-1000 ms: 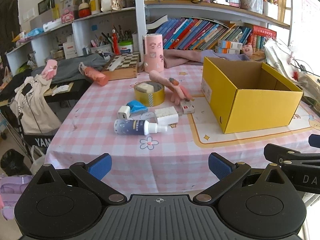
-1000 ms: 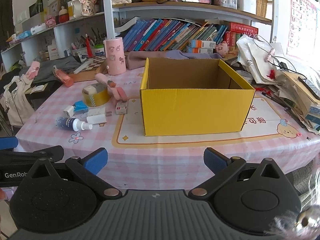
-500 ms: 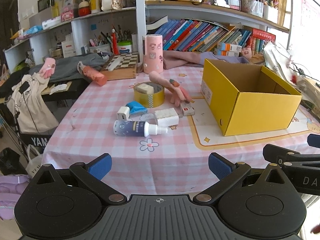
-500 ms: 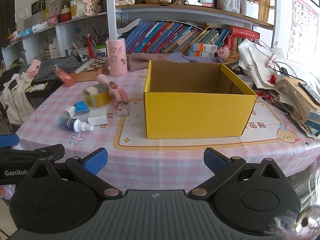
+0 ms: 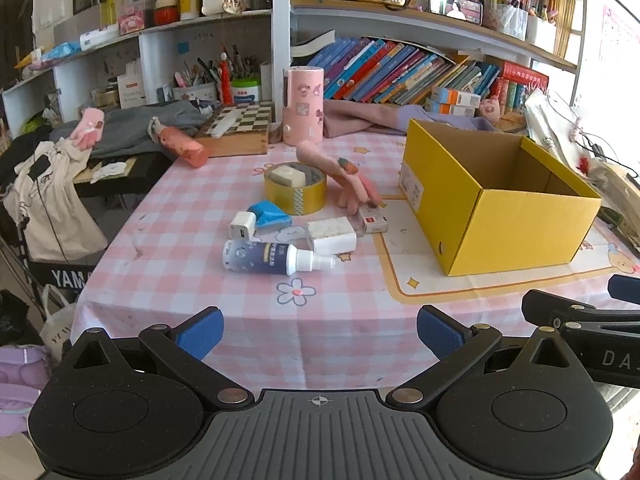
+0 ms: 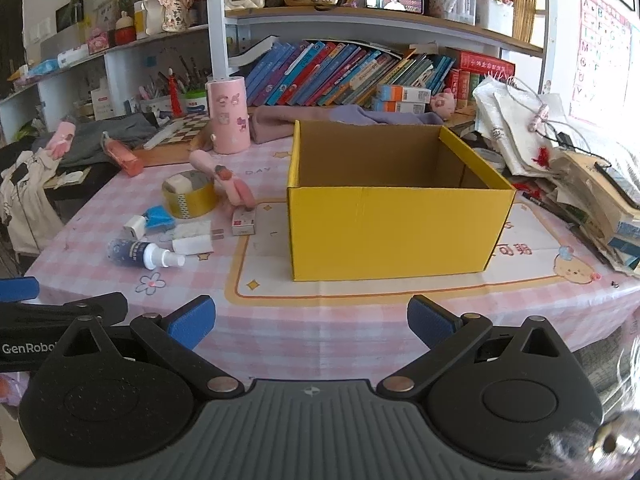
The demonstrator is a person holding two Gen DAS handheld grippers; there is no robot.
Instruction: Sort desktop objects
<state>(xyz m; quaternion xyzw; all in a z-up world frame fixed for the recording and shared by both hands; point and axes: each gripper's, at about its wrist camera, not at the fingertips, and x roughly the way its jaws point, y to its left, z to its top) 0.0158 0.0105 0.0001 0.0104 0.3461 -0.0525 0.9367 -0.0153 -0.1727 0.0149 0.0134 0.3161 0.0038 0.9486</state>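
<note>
Change: in one second my two claws have come a little nearer to the table (image 5: pixel 320 312); the objects look slightly bigger and nothing on the table has moved.
Meaning: I judge that the sorting has not begun; this is only the approach, and every object waits to be picked.
Left claw (image 5: pixel 318 330): wide, holding nothing, above the near edge of the table.
Right claw (image 6: pixel 310 322): also wide and without load, in front of the yellow box (image 6: pixel 396 228).
Box: open on top, standing on the mat at the right; the part of the inside that I see has nothing in it.
Objects: a loose group left of the box, apart from it.
Spray bottle (image 5: pixel 276 258): lying on its side, dark blue with a white head, nearest to my left claw.
White block (image 5: pixel 331 235): just behind the bottle's head.
Tape roll (image 5: pixel 295 189): flat, yellow, farther back, with a small white thing inside the ring.
Pink glove (image 5: pixel 344 180): between the tape roll and the box.
</note>
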